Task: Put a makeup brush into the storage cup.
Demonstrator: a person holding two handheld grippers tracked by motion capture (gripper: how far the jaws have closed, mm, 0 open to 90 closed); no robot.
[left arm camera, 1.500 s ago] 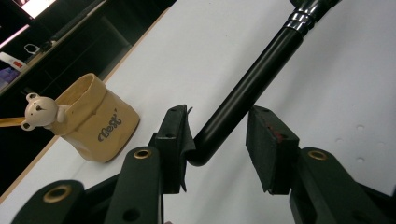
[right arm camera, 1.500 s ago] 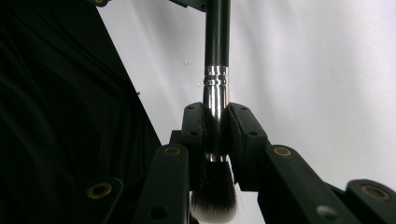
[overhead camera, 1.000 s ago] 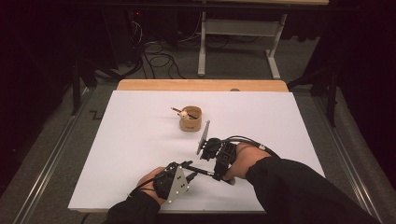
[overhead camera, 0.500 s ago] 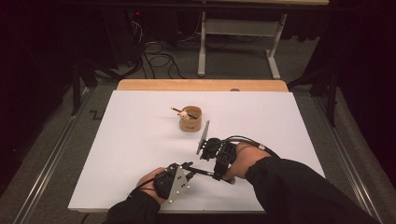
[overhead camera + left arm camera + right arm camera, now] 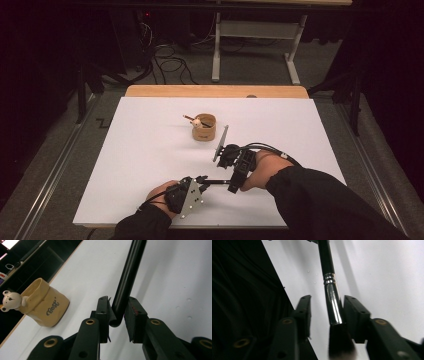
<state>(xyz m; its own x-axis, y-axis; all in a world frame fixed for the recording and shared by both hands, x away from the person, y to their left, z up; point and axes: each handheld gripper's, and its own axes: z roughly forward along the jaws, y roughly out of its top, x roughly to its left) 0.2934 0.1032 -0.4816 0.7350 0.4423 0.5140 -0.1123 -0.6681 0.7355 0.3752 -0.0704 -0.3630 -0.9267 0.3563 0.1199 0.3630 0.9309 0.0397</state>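
White table [image 5: 150,165], yellow cup [image 5: 204,128] well ahead. Makeup brush [image 5: 217,181] spans level between my grippers near the front edge. Left gripper [image 5: 117,315], just closing, clamps the handle end; right gripper [image 5: 325,315], just opening, stands slack around the ferrule. Keep left firm before withdrawing right.

A lab-like recording room: a white-covered surface [image 5: 150,165] stands on grey carpet [image 5: 60,165], with loose cables [image 5: 167,62] at 11 o'clock and a metal-framed bench [image 5: 255,35] at 12 o'clock, dark surroundings.
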